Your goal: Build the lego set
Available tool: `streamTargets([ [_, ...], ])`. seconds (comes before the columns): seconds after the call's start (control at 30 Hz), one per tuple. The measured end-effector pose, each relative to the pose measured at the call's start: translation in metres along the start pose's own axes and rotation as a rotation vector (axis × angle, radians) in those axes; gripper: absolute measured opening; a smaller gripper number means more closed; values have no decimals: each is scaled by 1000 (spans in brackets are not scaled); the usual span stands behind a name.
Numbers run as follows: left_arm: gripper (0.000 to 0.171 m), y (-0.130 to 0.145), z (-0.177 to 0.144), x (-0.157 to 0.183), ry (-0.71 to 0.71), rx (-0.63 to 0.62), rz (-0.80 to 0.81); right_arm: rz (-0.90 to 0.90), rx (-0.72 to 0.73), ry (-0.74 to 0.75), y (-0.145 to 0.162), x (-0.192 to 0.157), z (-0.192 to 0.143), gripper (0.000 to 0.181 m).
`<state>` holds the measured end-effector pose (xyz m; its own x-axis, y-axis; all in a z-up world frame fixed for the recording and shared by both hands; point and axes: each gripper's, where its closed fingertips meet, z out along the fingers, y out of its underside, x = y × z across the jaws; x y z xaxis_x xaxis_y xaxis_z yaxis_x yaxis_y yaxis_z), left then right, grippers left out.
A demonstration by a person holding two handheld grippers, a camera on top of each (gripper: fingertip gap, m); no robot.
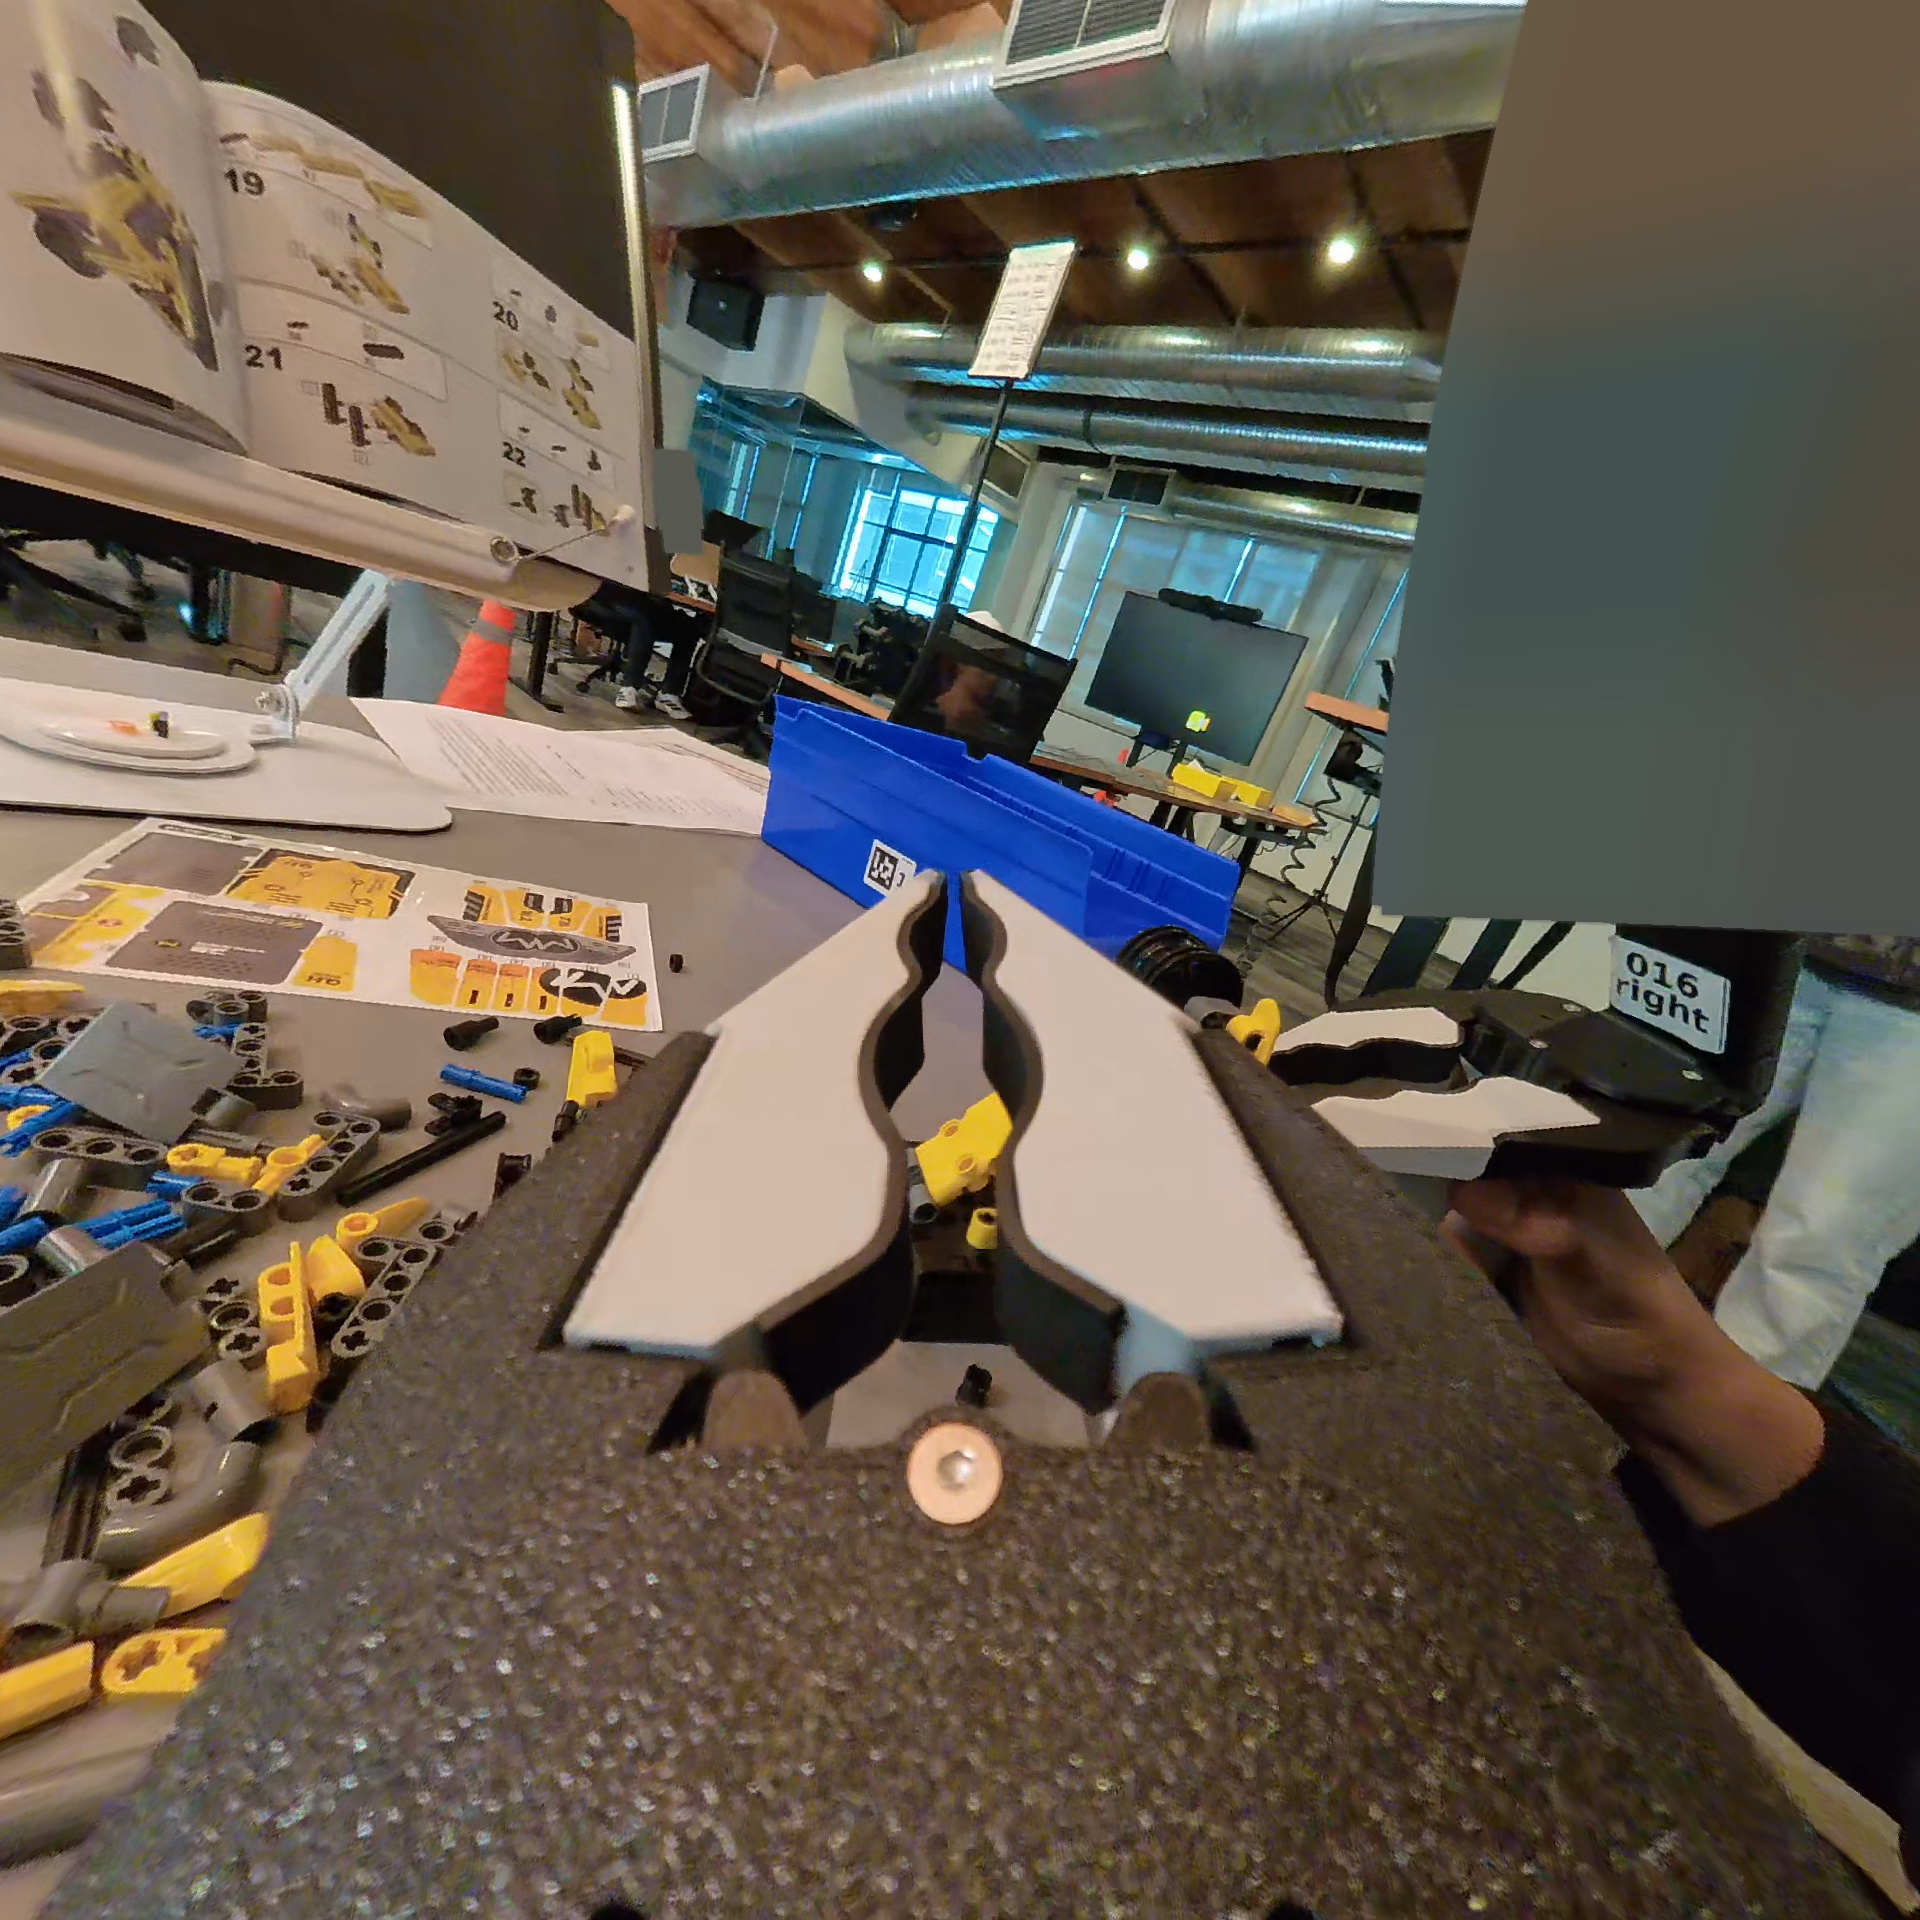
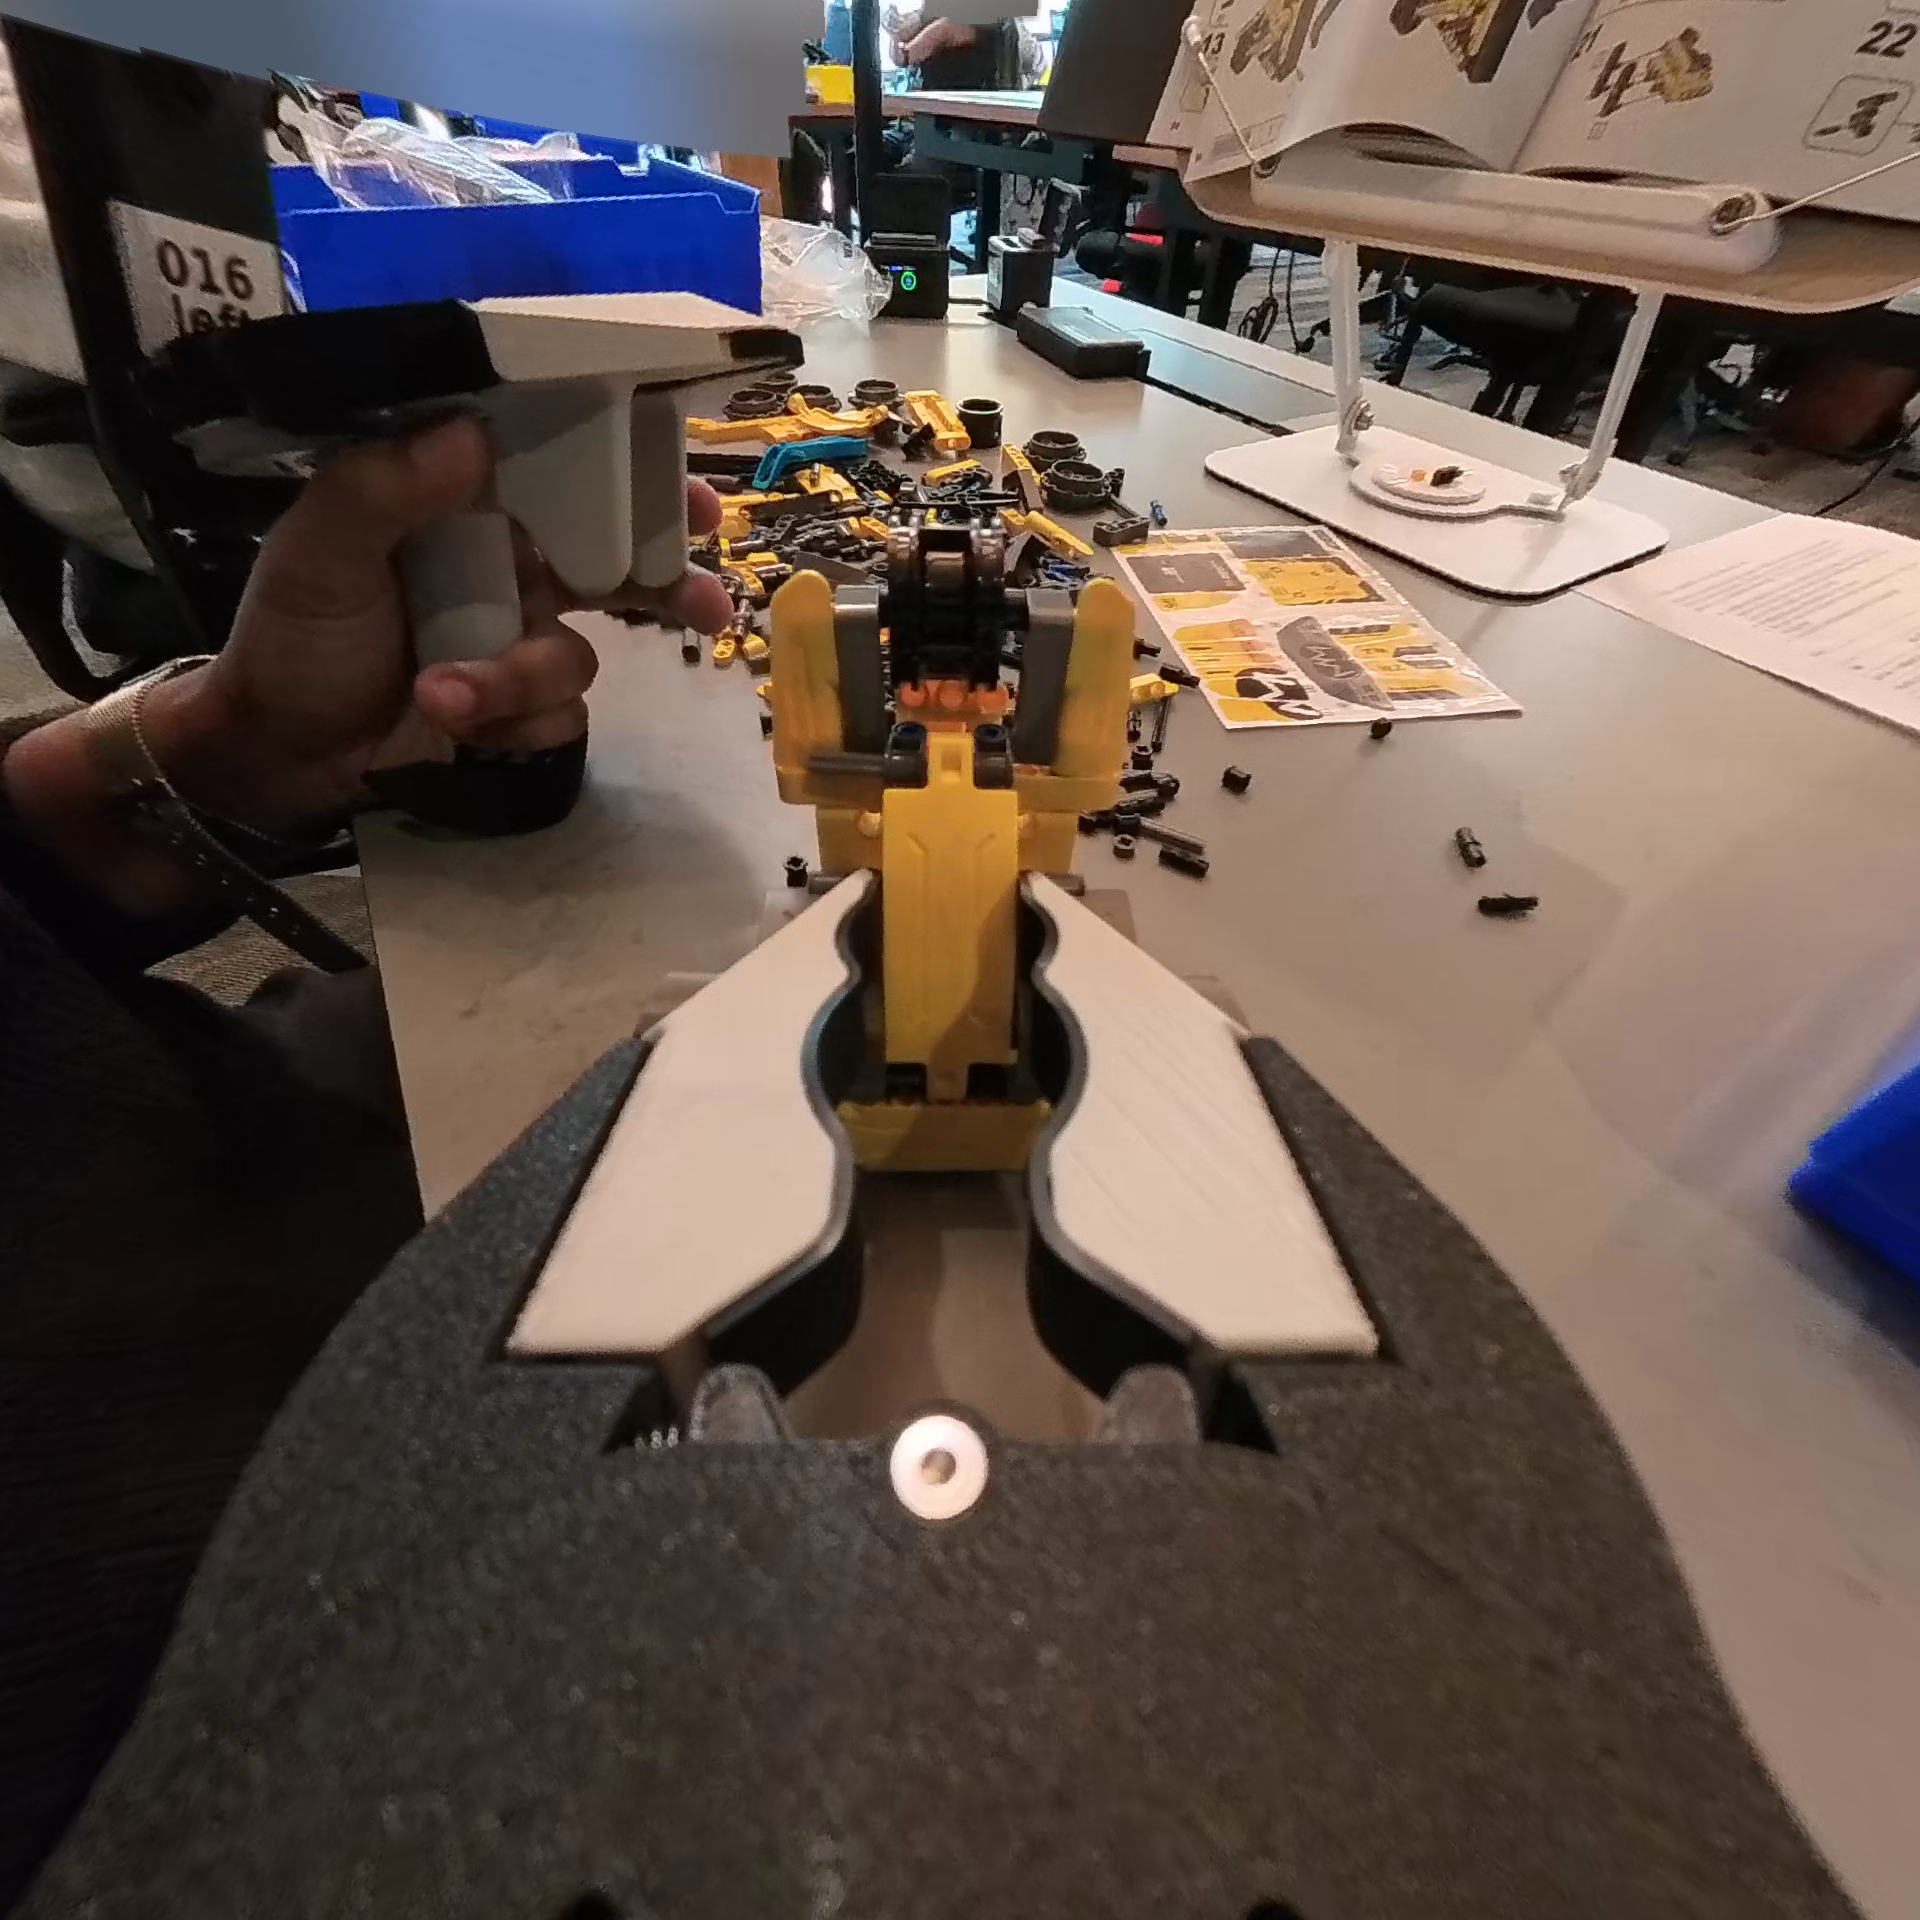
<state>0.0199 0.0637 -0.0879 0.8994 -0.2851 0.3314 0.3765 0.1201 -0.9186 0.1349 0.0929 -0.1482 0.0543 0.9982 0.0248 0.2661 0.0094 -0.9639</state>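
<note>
My right gripper [image 2: 948,891] is shut on a part-built yellow and black brick model [image 2: 948,727], its fingers clamped on the model's yellow centre panel just above the grey table [image 2: 1351,987]. My left gripper [image 1: 954,891] is shut and empty, its fingertips almost touching, raised above loose yellow pieces [image 1: 961,1148]. In the right wrist view a hand holds the left gripper [image 2: 764,343] at upper left, above and left of the model. In the left wrist view the right gripper [image 1: 1299,1081] comes in from the right, with a hand under it.
A pile of loose yellow, black, grey and blue pieces [image 1: 208,1195] lies left of my left gripper. A sticker sheet [image 1: 343,935], a printed paper [image 1: 582,769], a blue bin [image 1: 987,831] and an open instruction booklet on a white stand [image 1: 312,312] sit behind. The left gripper's tips are roughly 15 centimeters from the right gripper's.
</note>
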Motion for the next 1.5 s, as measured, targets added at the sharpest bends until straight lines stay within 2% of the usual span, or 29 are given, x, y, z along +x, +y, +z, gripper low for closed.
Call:
streamTargets([
  [1.5, 5, -3, -1, 1, 17, 30, -22, 6, 5, -5, 0, 0, -1, 24],
])
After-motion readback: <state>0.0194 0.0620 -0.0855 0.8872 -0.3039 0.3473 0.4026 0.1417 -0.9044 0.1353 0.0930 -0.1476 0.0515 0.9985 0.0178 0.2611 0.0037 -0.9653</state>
